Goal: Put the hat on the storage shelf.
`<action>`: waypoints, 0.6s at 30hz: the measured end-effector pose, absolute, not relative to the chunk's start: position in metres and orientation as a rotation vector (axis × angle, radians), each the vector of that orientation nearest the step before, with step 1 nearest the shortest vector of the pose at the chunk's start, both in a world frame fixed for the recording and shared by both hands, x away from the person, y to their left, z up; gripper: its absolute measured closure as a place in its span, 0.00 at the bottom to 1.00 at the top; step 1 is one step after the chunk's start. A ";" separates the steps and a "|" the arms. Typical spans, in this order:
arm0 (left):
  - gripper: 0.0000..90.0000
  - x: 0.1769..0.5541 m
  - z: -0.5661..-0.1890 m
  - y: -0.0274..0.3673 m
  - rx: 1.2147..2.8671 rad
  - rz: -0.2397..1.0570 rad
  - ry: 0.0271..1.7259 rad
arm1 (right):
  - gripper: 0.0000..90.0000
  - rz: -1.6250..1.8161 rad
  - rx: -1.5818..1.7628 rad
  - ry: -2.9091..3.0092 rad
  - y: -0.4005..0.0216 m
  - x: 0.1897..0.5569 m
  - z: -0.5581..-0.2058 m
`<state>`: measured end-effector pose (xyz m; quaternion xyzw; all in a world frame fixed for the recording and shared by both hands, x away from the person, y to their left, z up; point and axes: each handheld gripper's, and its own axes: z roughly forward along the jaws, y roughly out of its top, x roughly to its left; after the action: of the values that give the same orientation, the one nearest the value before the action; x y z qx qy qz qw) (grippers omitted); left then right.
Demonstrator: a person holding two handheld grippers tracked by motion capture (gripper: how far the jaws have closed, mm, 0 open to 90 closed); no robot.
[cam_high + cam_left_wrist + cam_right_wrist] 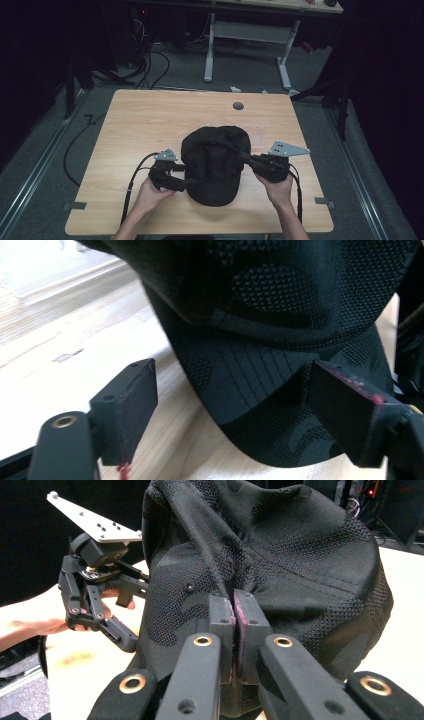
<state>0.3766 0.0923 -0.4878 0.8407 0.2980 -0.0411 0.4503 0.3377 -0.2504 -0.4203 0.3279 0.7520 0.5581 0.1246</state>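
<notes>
A black mesh cap (215, 165) lies in the near middle of the wooden table (140, 120), brim toward the person. My left gripper (182, 184) is at the brim's left edge. In the left gripper view its jaws (235, 390) stand wide apart with the cap's brim (260, 390) between them, and the left pad is clear of it. My right gripper (245, 156) reaches in from the right. Its pads (233, 605) are pressed together on a fold of the cap's crown (300, 555), pulling it up into a ridge. The left gripper (131, 615) also shows beyond the cap.
A grey round plug (238, 106) sits in the tabletop near the far edge. Bare wood surrounds the cap on the left and at the back. Beyond the table stand a white desk frame (285, 60) and cables on the floor (150, 65).
</notes>
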 end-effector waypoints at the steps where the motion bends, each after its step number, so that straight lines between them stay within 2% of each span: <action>1: 0.26 0.377 -0.488 0.092 2.078 -0.102 0.737 | 0.98 1.627 0.956 2.192 -0.250 0.338 -0.420; 3: 0.27 0.377 -0.487 0.091 2.081 -0.115 0.720 | 0.98 1.632 0.945 2.195 -0.250 0.338 -0.420; 5: 0.33 0.377 -0.484 0.090 2.069 -0.136 0.704 | 0.98 1.629 0.932 2.200 -0.249 0.339 -0.420; 11: 0.44 0.374 -0.479 0.094 2.076 -0.115 0.689 | 0.98 1.598 0.930 2.177 -0.250 0.341 -0.420; 14: 0.46 0.372 -0.477 0.095 2.073 -0.106 0.688 | 0.98 1.588 0.927 2.171 -0.249 0.341 -0.420; 18: 0.55 0.370 -0.475 0.100 2.059 -0.103 0.692 | 0.98 1.550 0.907 2.158 -0.246 0.343 -0.421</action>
<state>0.3699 0.1005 -0.4750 0.8384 0.2817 -0.0419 0.4648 0.3433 -0.2459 -0.4207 0.3184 0.7580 0.5443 0.1663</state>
